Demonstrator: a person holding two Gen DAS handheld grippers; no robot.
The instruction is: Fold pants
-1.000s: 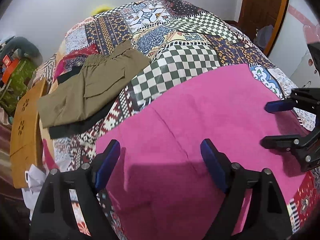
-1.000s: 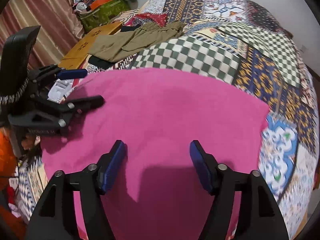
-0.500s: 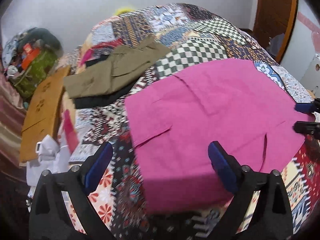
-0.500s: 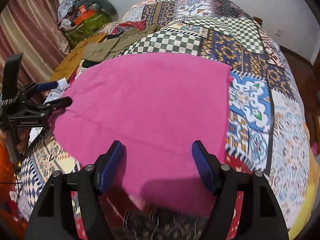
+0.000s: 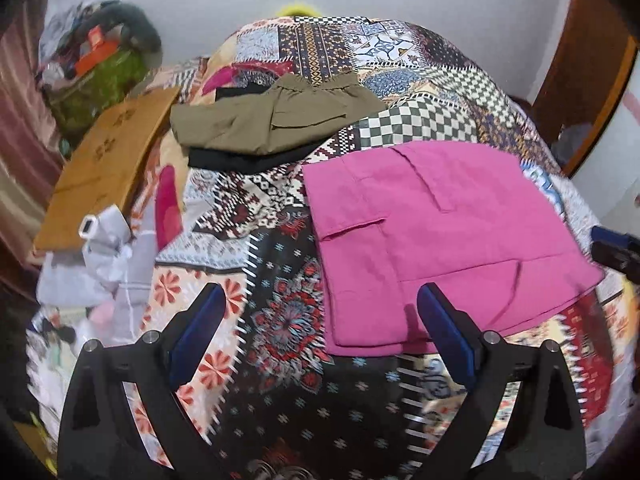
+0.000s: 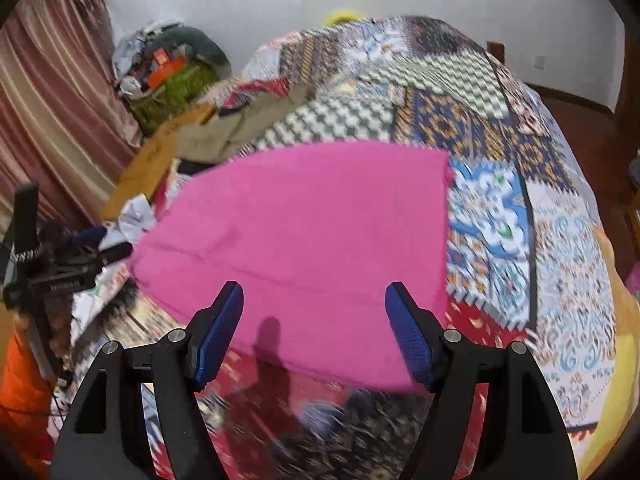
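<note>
Folded pink pants (image 5: 436,236) lie flat on the patchwork bedspread (image 5: 288,344); they also show in the right wrist view (image 6: 312,240). My left gripper (image 5: 320,328) is open and empty, held above the bed near the pants' front left corner. My right gripper (image 6: 316,328) is open and empty, held above the pants' near edge. The right gripper's tips show at the right edge of the left wrist view (image 5: 616,248). The left gripper shows at the left of the right wrist view (image 6: 80,260).
Folded olive pants (image 5: 272,120) lie on a black garment (image 5: 240,160) at the bed's far left. A wooden board (image 5: 108,164) and white cloth (image 5: 104,248) lie at the left edge. Bags (image 5: 96,64) sit by the curtain. A wooden door (image 5: 584,80) is at right.
Both grippers have drawn back and up from the pink pants. The pants stay flat on the bed and more bedspread shows in front of them.
</note>
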